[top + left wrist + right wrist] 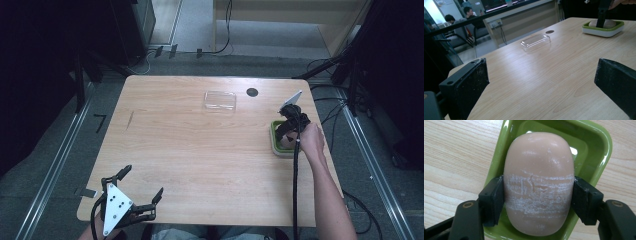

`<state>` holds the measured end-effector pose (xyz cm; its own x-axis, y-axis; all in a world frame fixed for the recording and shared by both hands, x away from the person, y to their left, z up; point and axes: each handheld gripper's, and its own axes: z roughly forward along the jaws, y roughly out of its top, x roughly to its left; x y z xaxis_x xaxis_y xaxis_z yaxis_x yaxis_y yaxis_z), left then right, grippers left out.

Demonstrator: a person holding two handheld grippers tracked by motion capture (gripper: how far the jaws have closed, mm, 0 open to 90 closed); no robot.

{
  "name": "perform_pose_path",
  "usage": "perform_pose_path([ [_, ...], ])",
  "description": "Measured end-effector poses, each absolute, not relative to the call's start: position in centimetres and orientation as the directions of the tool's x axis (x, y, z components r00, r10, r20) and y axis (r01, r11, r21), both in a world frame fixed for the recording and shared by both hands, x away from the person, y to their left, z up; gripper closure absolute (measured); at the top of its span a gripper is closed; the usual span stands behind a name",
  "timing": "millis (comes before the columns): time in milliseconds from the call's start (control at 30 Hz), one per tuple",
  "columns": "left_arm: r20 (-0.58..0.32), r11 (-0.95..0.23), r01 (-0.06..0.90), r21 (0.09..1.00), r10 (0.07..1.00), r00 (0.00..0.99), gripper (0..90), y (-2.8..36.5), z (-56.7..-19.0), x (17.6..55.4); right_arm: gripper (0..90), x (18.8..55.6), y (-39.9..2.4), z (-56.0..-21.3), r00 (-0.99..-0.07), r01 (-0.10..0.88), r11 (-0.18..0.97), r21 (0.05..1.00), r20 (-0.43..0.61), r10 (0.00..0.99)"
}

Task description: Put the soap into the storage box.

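- Wooden table (200, 150) under dim light, cables on the floor behind.
- Right gripper (539, 195): jaws clamped on both sides of the soap bar (539, 182), which lies in the green dish (599, 147), likely for lifting out.
- Left gripper (132, 192): jaws spread, idle near the table's front edge.
- Clear lid (220, 100): set aside, well apart from the dish.

Wooden table (200, 150); green dish (274, 142), perhaps lid (220, 100)

High view overhead; right gripper view close above the soap dish (599, 142).
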<state>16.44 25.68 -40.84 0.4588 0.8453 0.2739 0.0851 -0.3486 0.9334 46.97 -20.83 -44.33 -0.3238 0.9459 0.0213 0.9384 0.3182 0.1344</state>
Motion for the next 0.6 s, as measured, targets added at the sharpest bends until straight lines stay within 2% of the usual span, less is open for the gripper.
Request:
perform_pose_path([
  [600, 0.274, -0.349, 0.086, 0.933, 0.846, 0.458, 0.0, 25.68, -40.84, 16.43, 35.9, 47.02, -20.89, -44.47, -0.324, 0.939, 0.319, 0.13, 0.024, 0.946],
])
